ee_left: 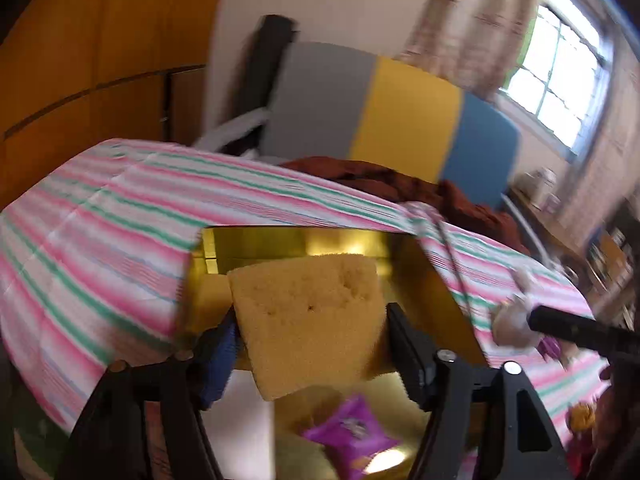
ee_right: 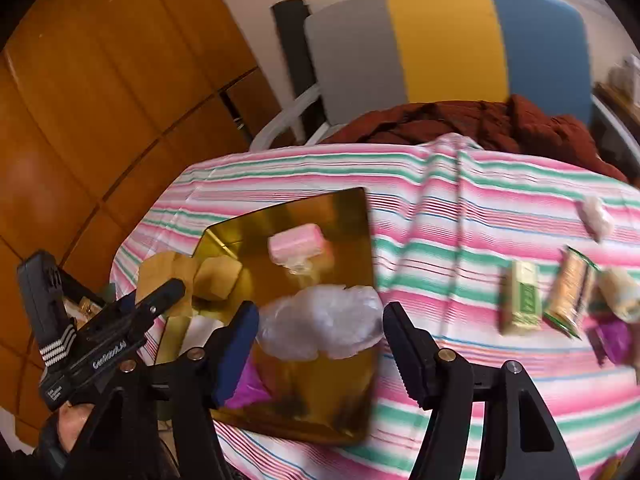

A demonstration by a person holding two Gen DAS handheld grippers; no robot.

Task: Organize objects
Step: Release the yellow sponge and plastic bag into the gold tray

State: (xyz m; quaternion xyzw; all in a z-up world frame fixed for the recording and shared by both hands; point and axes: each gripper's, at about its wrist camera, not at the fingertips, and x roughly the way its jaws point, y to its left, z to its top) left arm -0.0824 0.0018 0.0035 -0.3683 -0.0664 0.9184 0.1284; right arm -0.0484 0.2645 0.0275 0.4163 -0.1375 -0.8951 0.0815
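Yellow sponge held over the gold box

Clamped between the left gripper (ee_left: 310,328) fingers, yellow sponge (ee_left: 308,320) above the gold box (ee_left: 436,280). Right gripper (ee_right: 320,344) spread wide, gripping nothing, hovering at a clear plastic bag (ee_right: 320,324) over the box. Could spring off the rim or land on the purple packet (ee_left: 352,436) if dropped askew

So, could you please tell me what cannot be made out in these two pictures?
- Left wrist view: the sponge in the left gripper hides most of the gold tray.
- Left wrist view: the purple packet is blurred; its print is unreadable.
- Right wrist view: the right gripper blocks the plastic bag; contact is unclear.
- Right wrist view: the packets are motion-blurred.
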